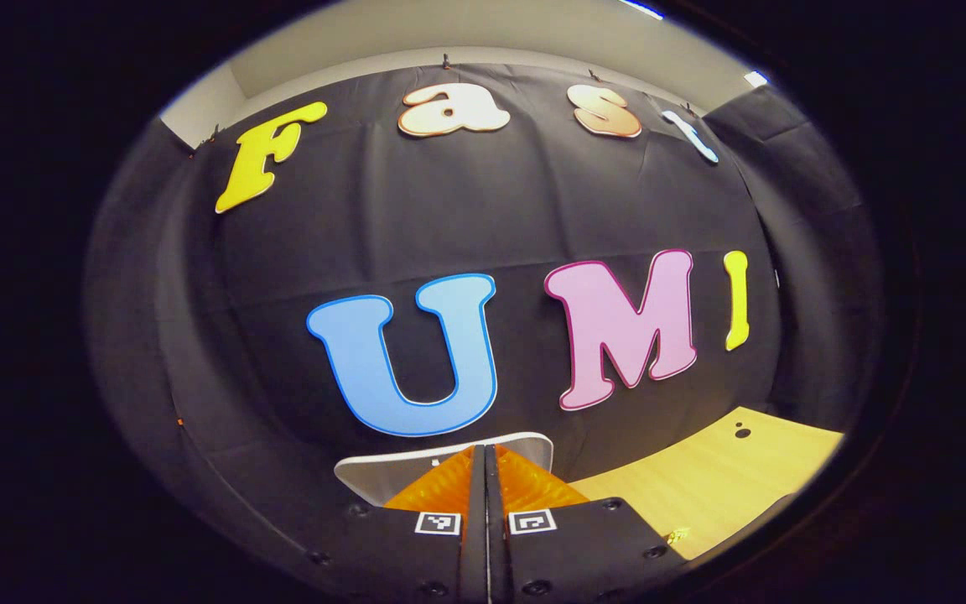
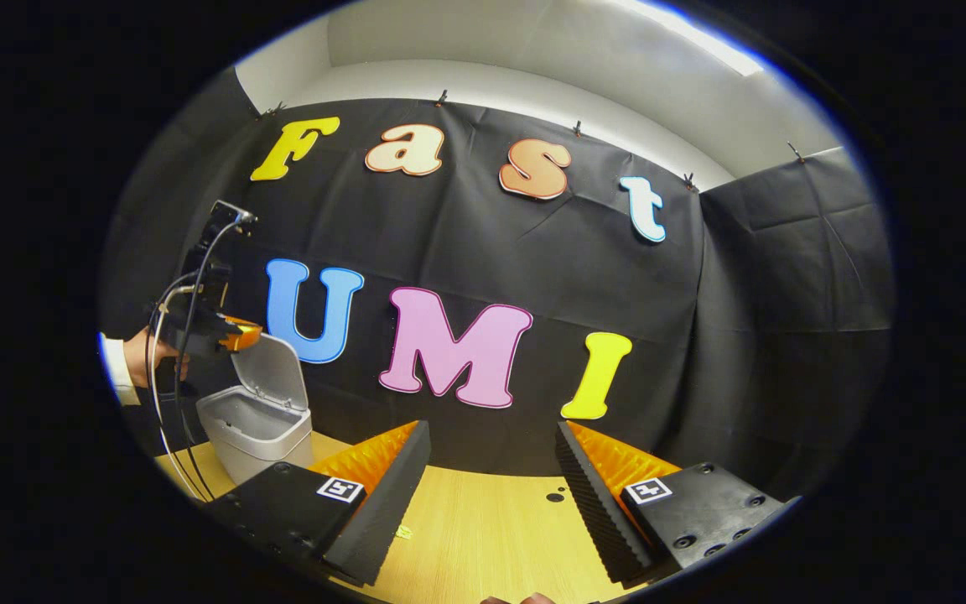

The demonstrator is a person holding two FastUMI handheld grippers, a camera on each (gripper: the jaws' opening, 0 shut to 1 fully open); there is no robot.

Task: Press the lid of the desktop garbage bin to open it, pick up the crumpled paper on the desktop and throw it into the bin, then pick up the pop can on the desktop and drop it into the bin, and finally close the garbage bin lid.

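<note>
Two tools: left tool [image 1: 485, 470] pinched narrow at the lid [image 2: 276, 369] edge, right tool [image 2: 491, 470] wide over desktop [image 2: 483, 528].

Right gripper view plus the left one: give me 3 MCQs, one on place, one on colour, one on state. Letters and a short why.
1. Where does the bin stand in the right gripper view?
A. at the left on the table
B. at the right
C. in the middle between the fingers

2. What colour is the bin body?
A. red
B. grey
C. green

3. How does the bin lid stand?
A. shut flat
C. taken off and lying on the table
B. raised open

Key:
1 A: the bin sits at the table's left end, beside the right gripper's left finger.
2 B: the body and lid are light grey.
3 B: the lid stands up behind the open bin, with the left gripper at its top edge; the left gripper view shows the lid just ahead of the closed fingers.
</note>
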